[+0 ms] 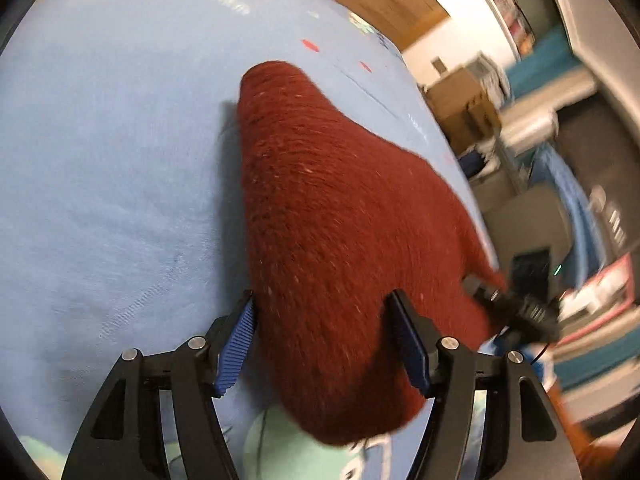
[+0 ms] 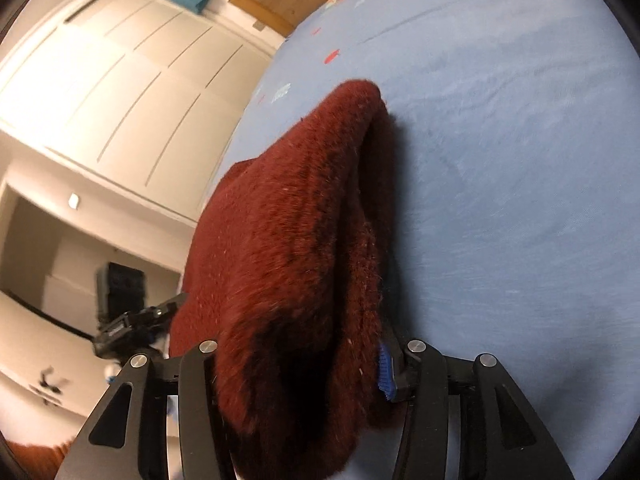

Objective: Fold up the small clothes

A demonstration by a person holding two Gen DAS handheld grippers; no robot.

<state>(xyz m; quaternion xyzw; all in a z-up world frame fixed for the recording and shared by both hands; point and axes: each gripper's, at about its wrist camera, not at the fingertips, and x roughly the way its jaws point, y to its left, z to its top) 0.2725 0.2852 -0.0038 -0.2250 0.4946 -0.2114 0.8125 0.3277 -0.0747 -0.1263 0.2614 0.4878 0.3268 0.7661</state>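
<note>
blue bed sheet lying under everything | left gripper jaws clamping the fuzzy red garment | right gripper jaws pinching its bunched edge too

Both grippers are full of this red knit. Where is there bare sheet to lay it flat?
Left of the dark red knit garment, in the left wrist view, the blue sheet lies bare out to the frame's edge. In the right wrist view, bare sheet runs right of the garment. It is crowded by the bed's edge with the cluttered room, and near the mint printed fabric below the left gripper.
</note>
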